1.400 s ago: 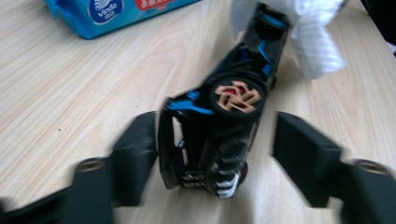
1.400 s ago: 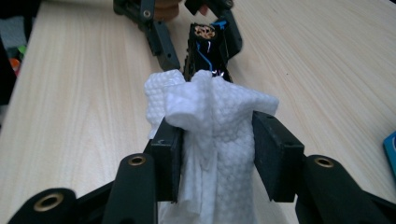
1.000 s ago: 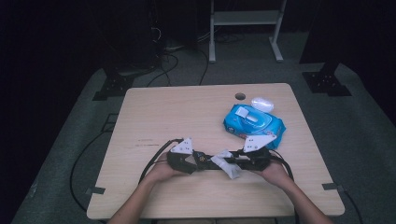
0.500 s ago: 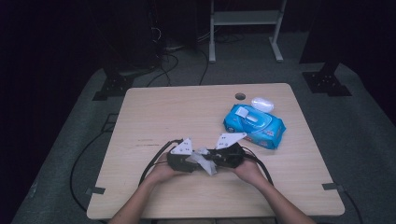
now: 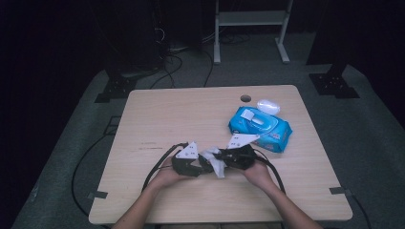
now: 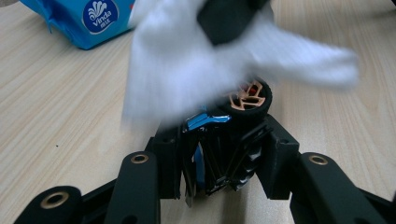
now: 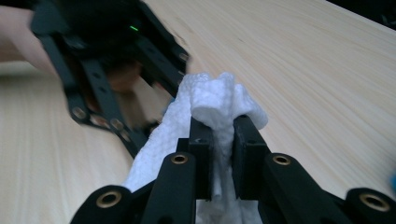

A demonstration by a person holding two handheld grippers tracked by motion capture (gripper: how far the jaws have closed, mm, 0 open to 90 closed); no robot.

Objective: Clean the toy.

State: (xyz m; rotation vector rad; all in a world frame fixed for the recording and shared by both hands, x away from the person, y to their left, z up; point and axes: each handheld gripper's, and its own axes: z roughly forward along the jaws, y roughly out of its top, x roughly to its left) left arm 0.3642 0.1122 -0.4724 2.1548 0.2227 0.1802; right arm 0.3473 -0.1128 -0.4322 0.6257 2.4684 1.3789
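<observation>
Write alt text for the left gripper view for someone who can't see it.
Two black jaws of the left gripper clamp a small toy car with an orange-hubbed wheel, while a blurred white wipe, held by the other gripper, presses on it from above. A blue wipes pack lies behind on the wooden table.

A small toy car [image 6: 219, 149], black and blue with an orange-spoked wheel, is held nose-up. A crumpled white wipe [image 6: 187, 70] is draped against its top.

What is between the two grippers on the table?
In the high view, a white wipe lies between the left gripper and the right gripper.
</observation>
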